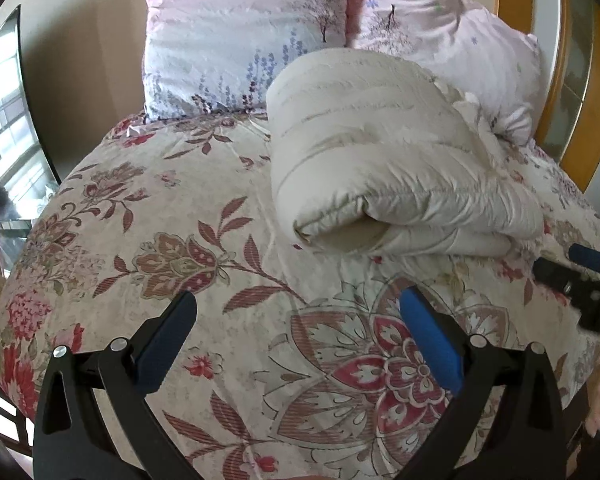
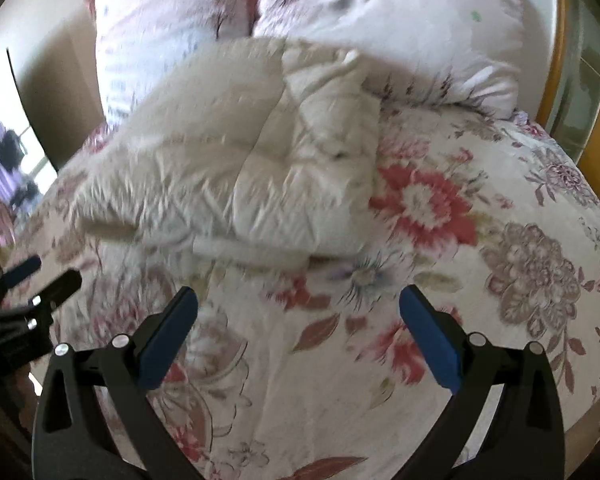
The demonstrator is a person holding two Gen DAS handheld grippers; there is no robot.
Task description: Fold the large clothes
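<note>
Floral bedspread covered the bed, pillows behind. Cream padded garment lay folded into a bundle near them. Left gripper and right gripper both gaped, empty. Fold looked complete; next probably tidying or stepping back.

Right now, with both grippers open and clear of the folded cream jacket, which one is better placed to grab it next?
Probably right. The right gripper faces the jacket head-on, its near edge just beyond the fingertips. From the left gripper, the jacket sits off to the right.
</note>
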